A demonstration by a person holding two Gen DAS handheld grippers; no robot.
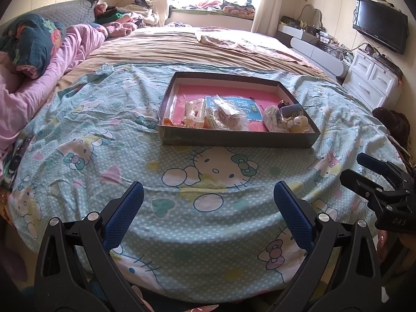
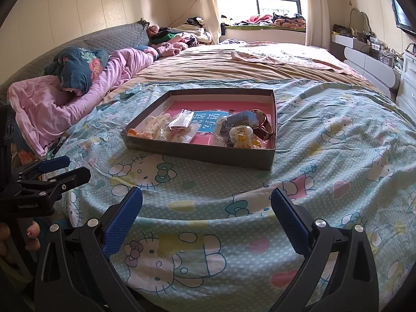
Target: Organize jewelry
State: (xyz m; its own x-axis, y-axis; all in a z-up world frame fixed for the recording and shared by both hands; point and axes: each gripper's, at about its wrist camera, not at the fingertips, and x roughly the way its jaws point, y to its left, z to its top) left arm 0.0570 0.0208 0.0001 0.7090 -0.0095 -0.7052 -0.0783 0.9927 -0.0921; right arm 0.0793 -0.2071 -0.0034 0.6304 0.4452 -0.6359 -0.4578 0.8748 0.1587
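A shallow dark cardboard tray [image 1: 239, 139] with a pink floor lies on the bed, also in the right wrist view [image 2: 197, 153]. It holds a white hair claw [image 1: 195, 113], clear plastic bags of small jewelry [image 1: 226, 115], a round cream case [image 1: 299, 123] and a dark band [image 2: 264, 127]. My left gripper [image 1: 208, 199] is open and empty, well short of the tray's near wall. My right gripper [image 2: 206, 202] is open and empty, also short of the tray. Each gripper shows at the edge of the other's view, the right one [image 1: 364, 171] and the left one [image 2: 67, 169].
The bed is covered by a light blue cartoon-cat sheet [image 1: 130, 171] and a tan blanket [image 1: 182, 49]. Pink and blue bedding [image 1: 46, 59] is heaped at the left. White drawers [image 1: 371, 80] and a wall television [image 1: 379, 30] stand at the right.
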